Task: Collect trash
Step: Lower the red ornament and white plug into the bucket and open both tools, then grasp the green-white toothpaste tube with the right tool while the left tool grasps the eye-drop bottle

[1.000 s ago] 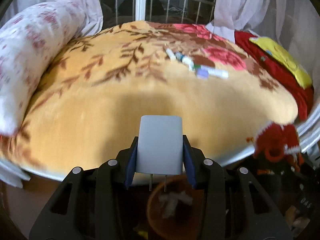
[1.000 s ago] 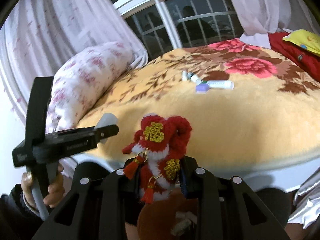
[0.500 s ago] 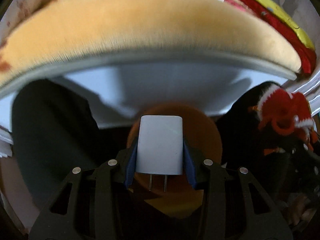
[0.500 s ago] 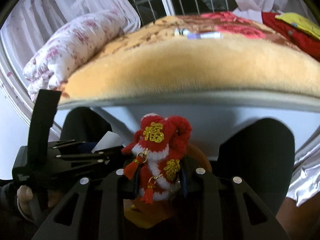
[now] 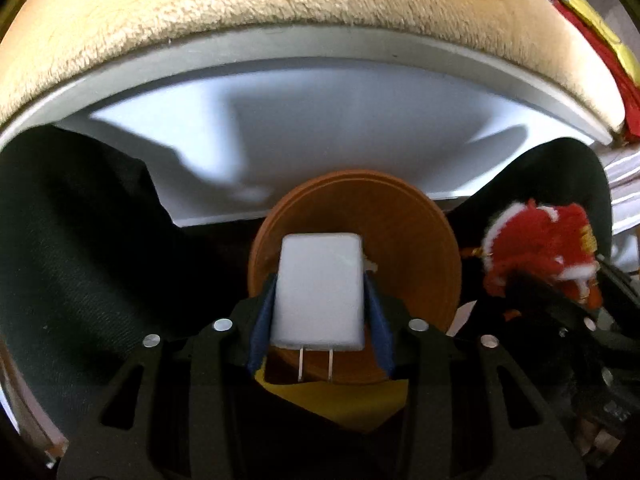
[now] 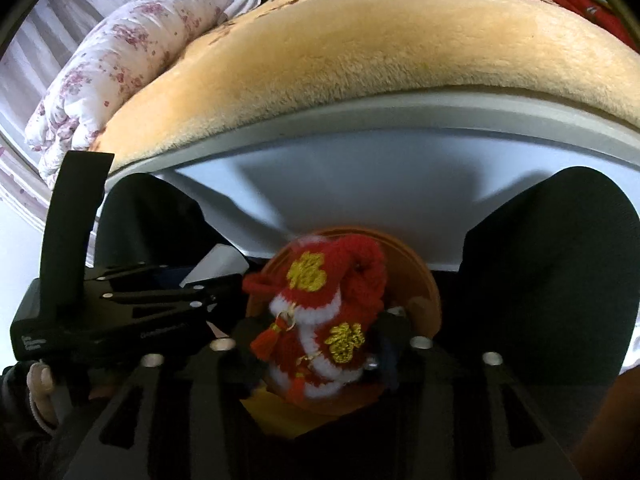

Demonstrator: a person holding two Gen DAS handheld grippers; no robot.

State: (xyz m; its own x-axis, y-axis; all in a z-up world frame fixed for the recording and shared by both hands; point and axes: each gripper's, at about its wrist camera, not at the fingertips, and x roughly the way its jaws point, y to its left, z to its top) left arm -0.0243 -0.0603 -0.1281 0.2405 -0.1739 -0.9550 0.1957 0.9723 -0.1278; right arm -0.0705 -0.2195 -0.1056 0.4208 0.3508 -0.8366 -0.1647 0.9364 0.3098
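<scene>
1. Left side first: the left gripper [image 5: 320,300] hangs over the brown bin [image 5: 420,232], which sits on the floor below the bed's pale side panel [image 5: 320,128]. Its nose is tipped steeply down.
2. The white plug adapter [image 5: 320,288] sits between its blue pads [image 5: 262,320], prongs towards the camera. The jaws have just been opening, and there's a sliver of gap on each side, so the adapter looks let go, no longer pinched. That's my reading; a light touch at the lower corners can't be ruled out.
3. Step in hand, as I judge it: the drop. The adapter is right above the bin's mouth, so it should fall straight in.
4. Across to the right: the right gripper [image 6: 320,332] is over the same bin [image 6: 424,276], just right of the left one, which shows at the left of the right wrist view.
5. The red knitted ornament [image 6: 324,312] with gold emblems and tassels lies between its fingers. These jaws have just been opening too; the picture is blurred there, so I can't say for sure whether yarn is caught on a pad.
6. Next move calls for: both jaws wide enough that each item drops cleanly. The ornament's tassels may snag, so a small shake could help. Then it's up to the orange blanket [image 6: 360,52] on the bed, where small items lie at the far edge.
</scene>
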